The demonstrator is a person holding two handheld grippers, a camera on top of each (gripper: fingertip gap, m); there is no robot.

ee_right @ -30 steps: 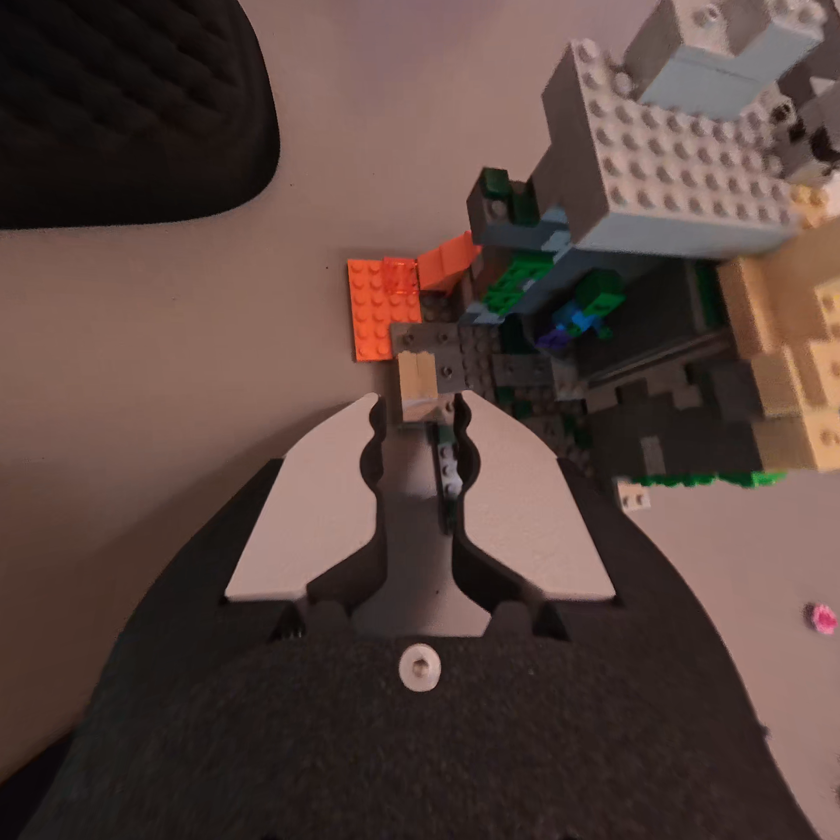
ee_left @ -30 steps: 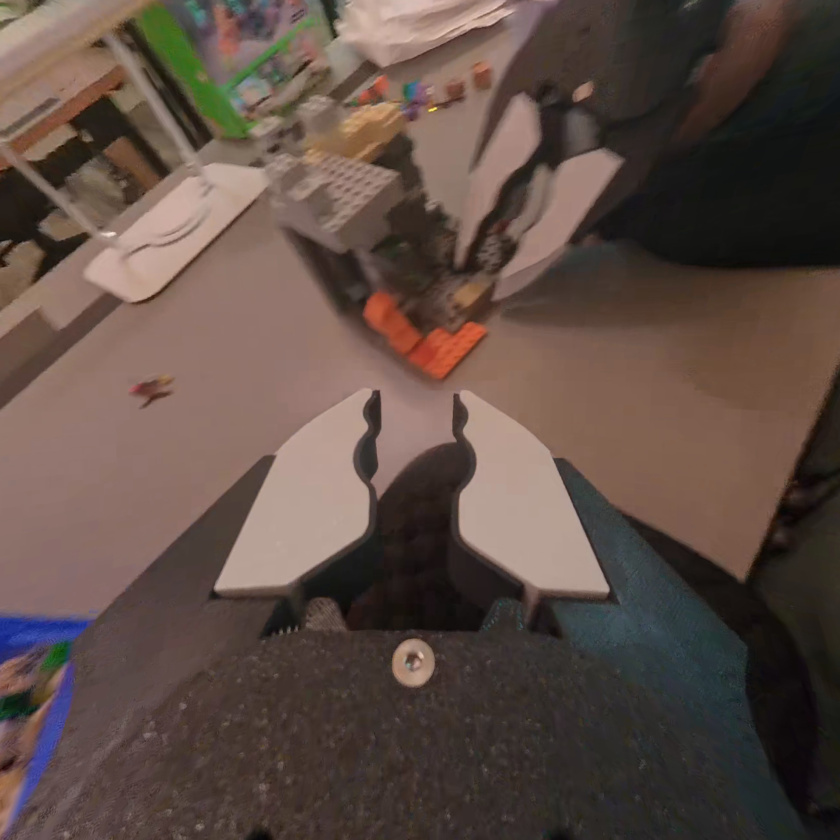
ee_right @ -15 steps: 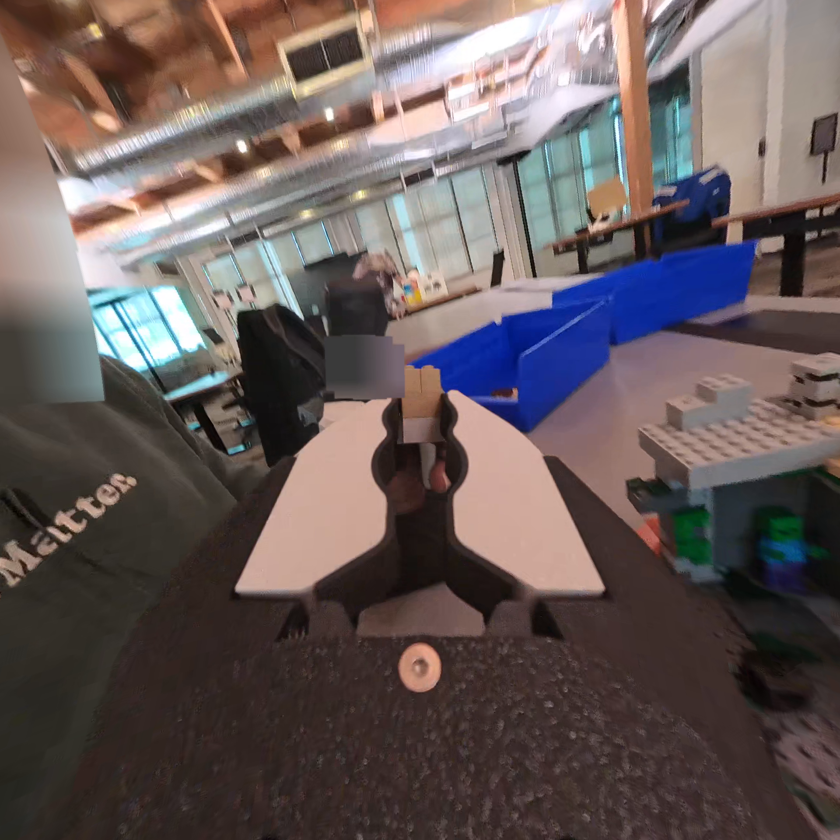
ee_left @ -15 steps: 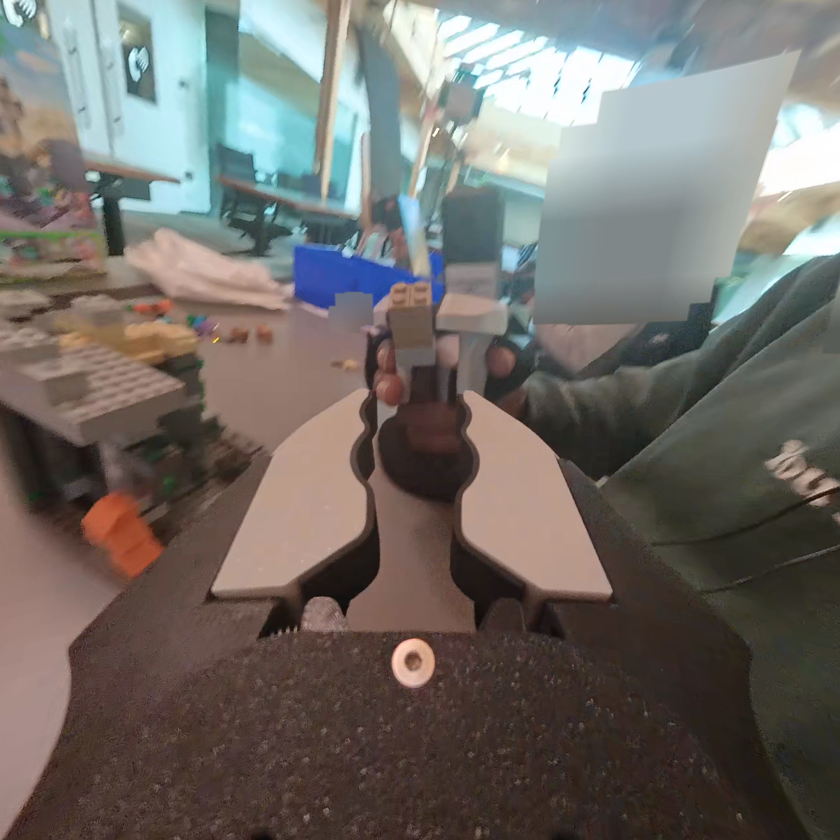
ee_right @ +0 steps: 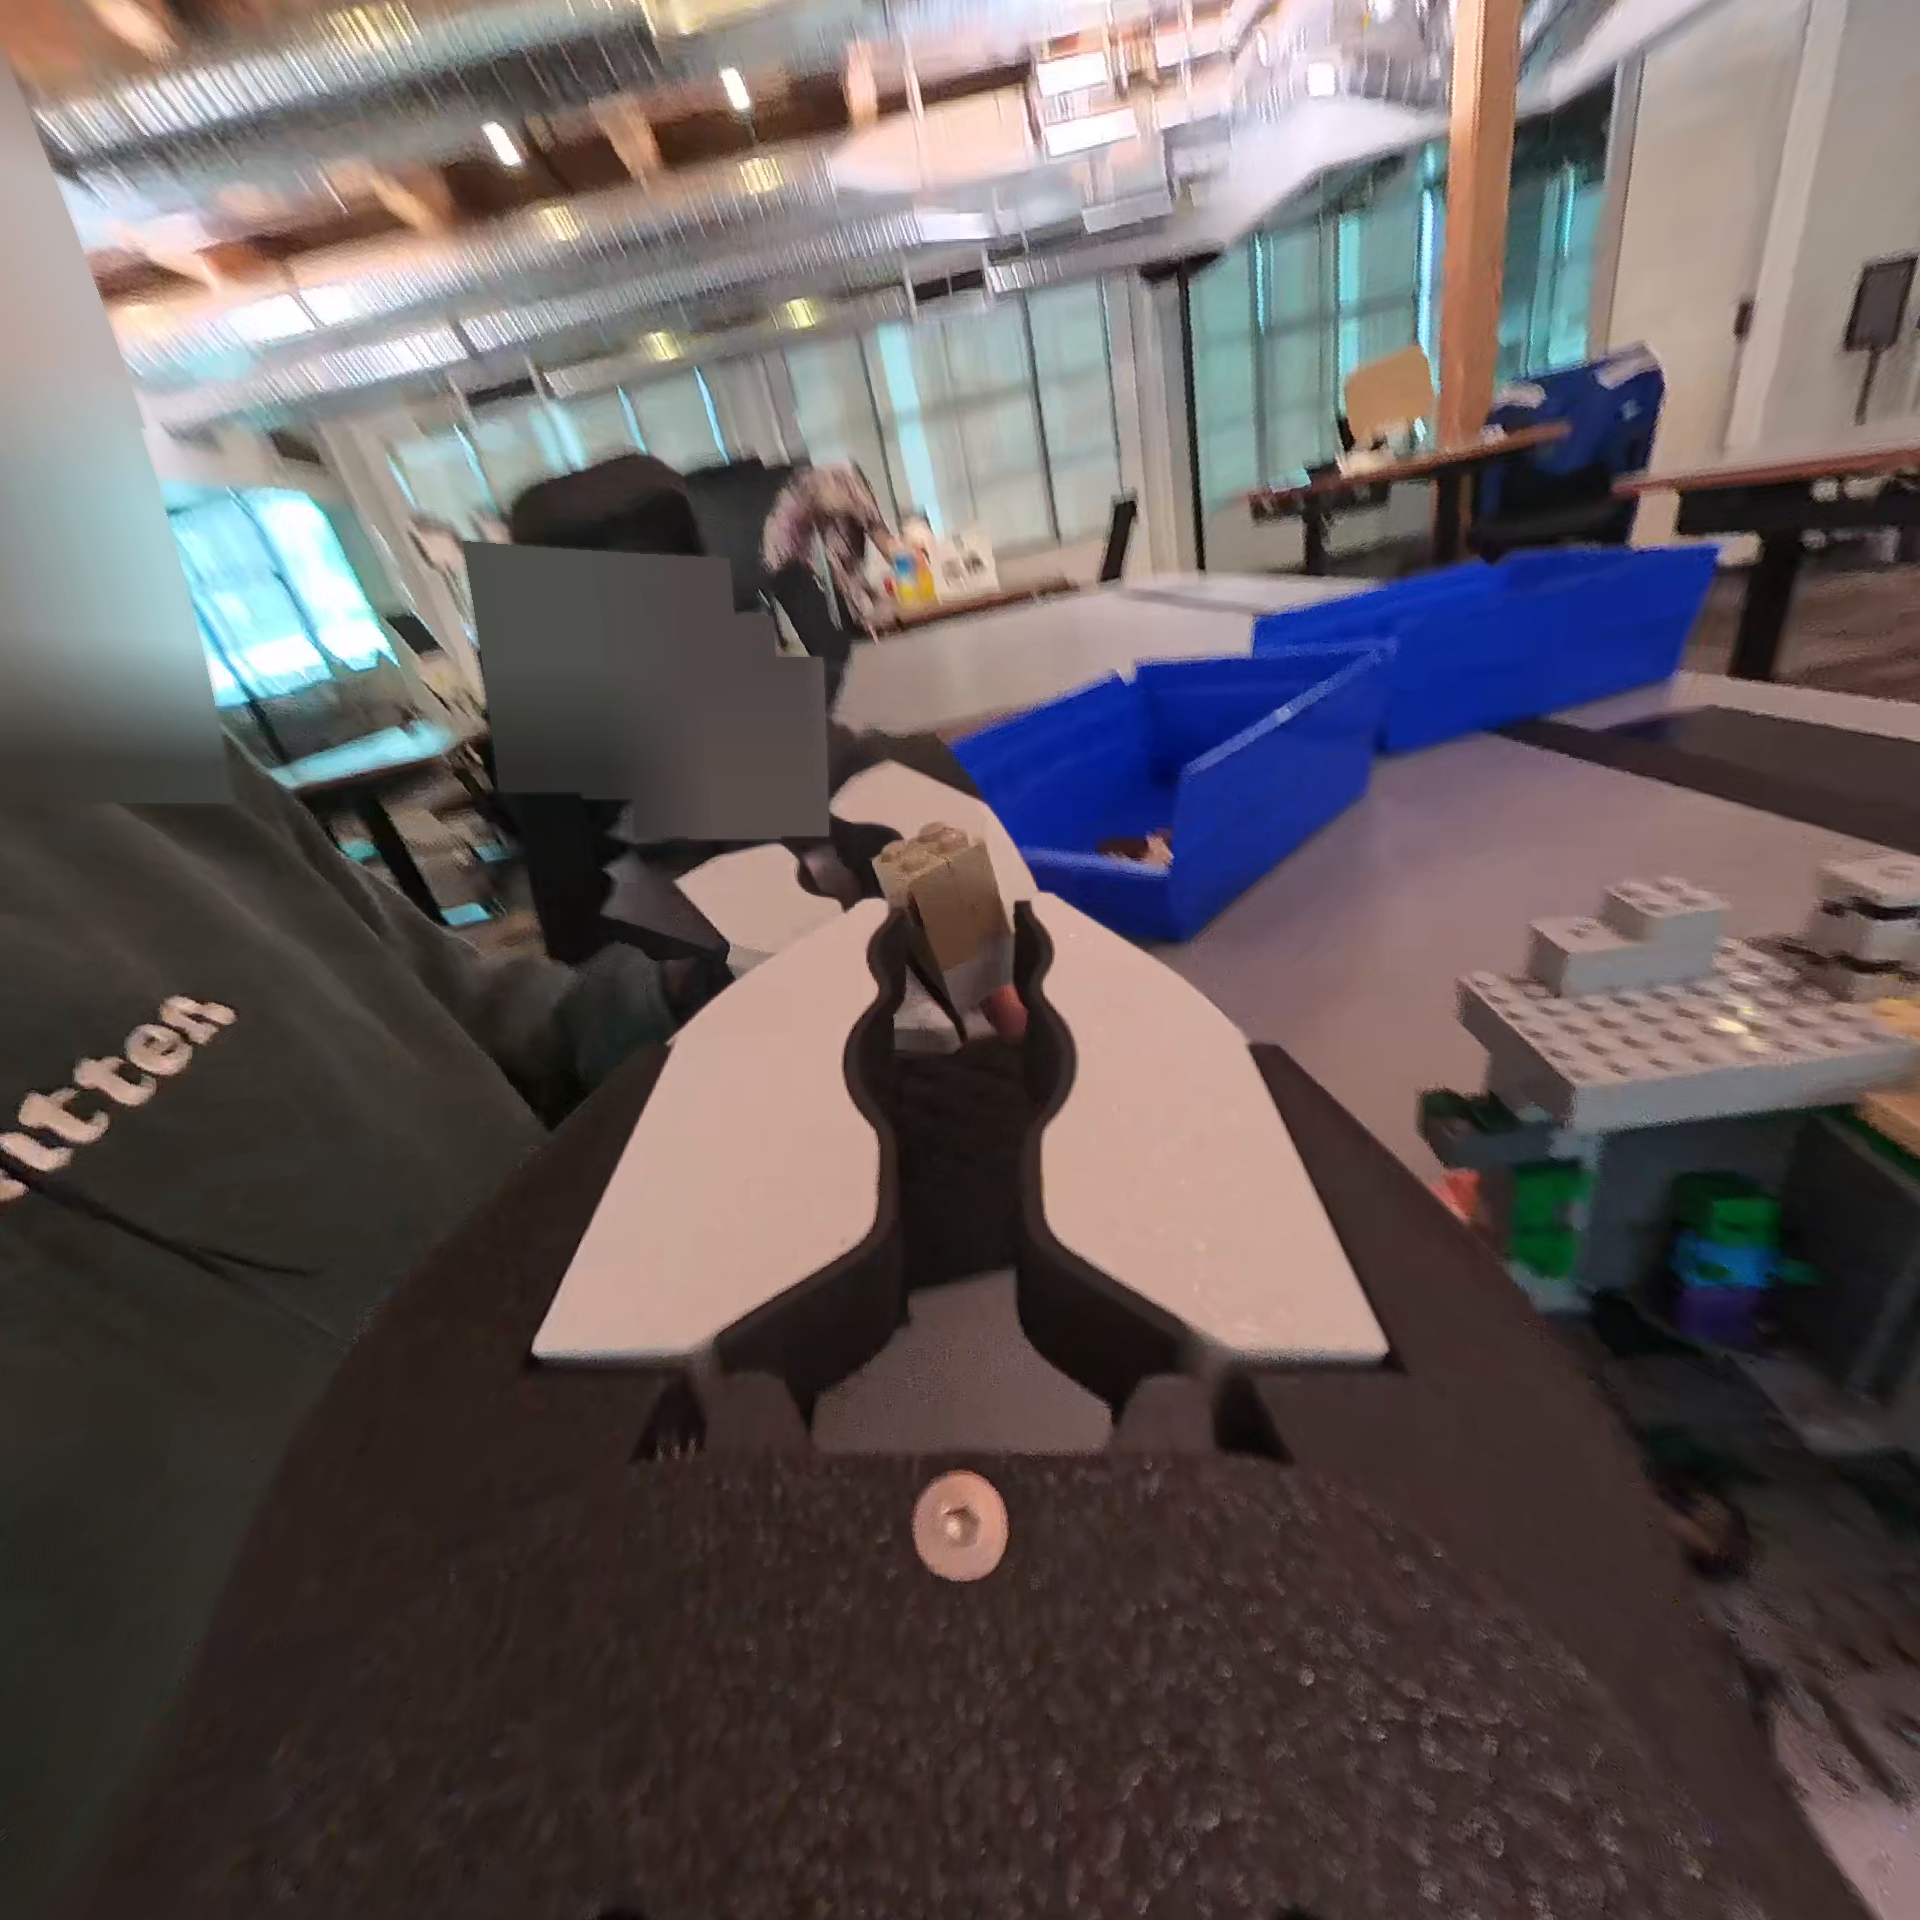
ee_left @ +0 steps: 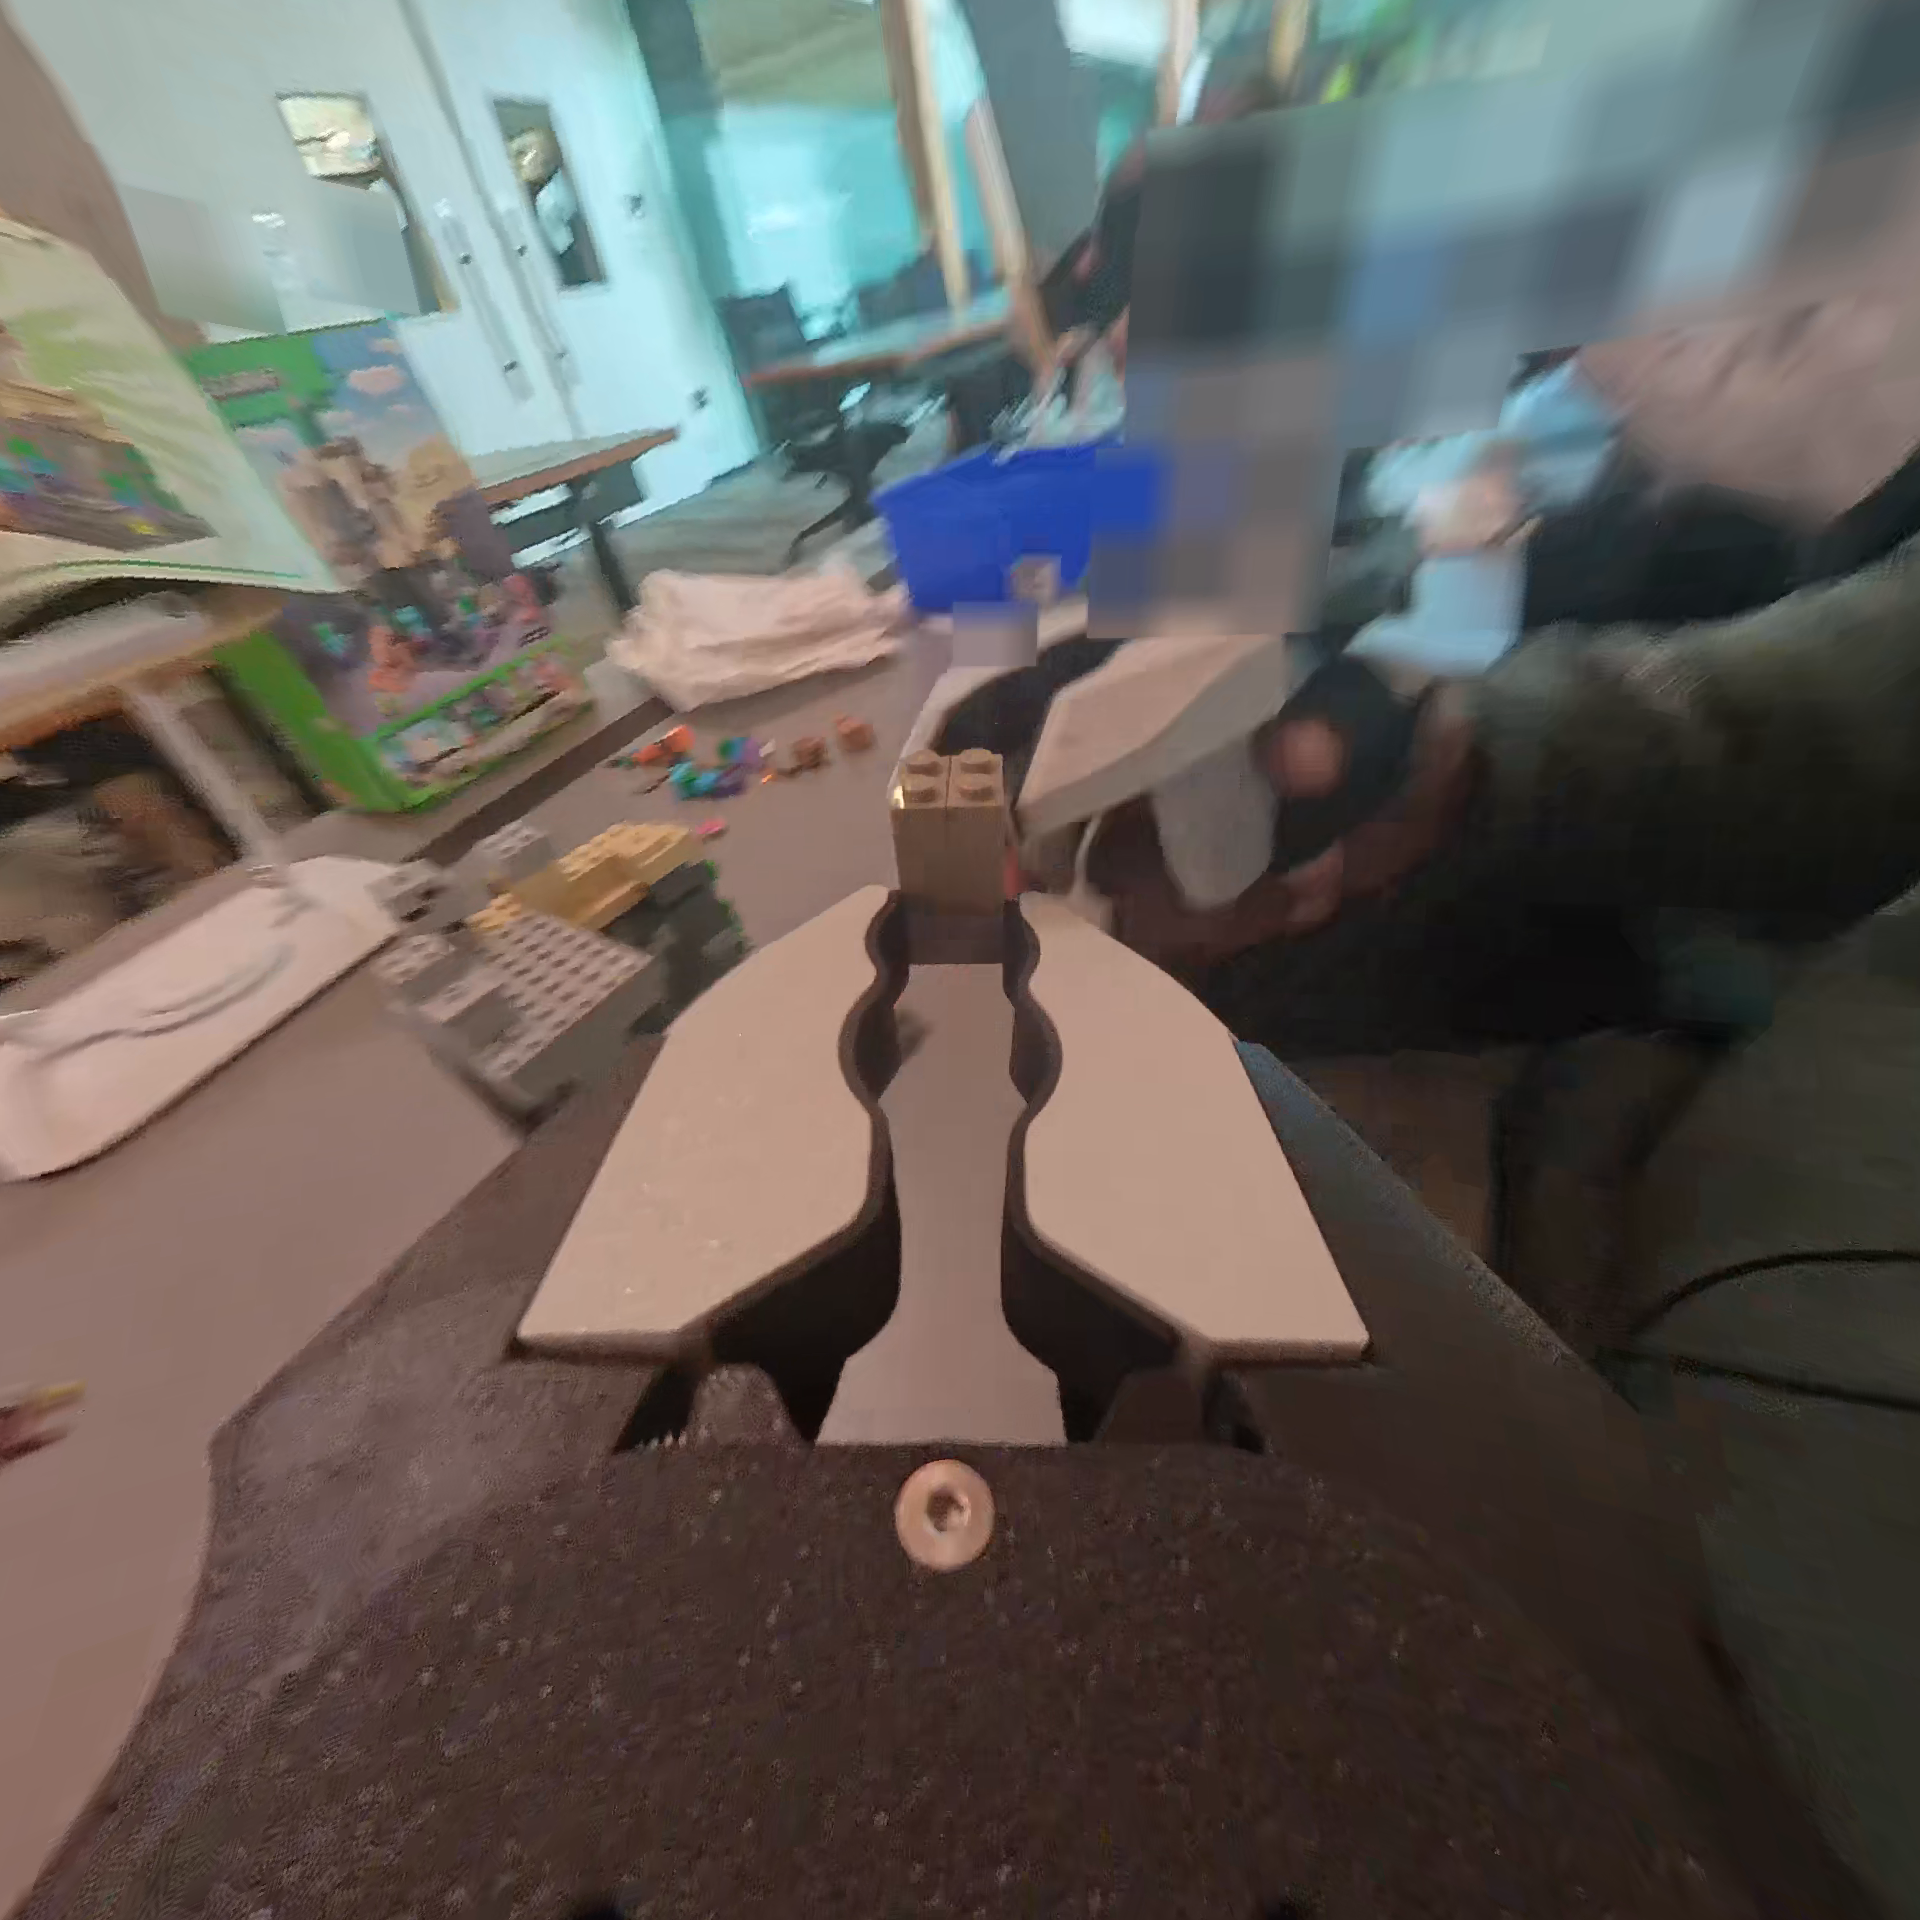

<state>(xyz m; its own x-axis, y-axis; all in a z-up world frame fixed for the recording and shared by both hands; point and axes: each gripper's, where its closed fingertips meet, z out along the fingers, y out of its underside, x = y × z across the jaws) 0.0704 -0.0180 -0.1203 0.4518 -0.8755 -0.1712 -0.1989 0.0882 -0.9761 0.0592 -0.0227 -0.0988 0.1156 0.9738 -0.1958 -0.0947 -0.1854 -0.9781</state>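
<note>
A small tan brick piece with a dark grey base stands upright between the fingertips of my left gripper, which is closed against the base. The same piece sits tilted between the tips of my right gripper, which is also closed on it. The two grippers face each other above the grey table. The right gripper's white fingers show just behind the piece in the left wrist view. The left gripper's fingers show beyond it in the right wrist view.
A grey, tan and green brick model stands on the table and also shows in the right wrist view. Blue bins, a green set box, loose bricks and a white stand base lie around. A person in a dark green sweatshirt is close. Left and right tips are no more than a few centimetres apart.
The right gripper took the tan piece from the model's front edge and lifted it. The left gripper rose from the table, met it, and its tips now close on the piece's base.
</note>
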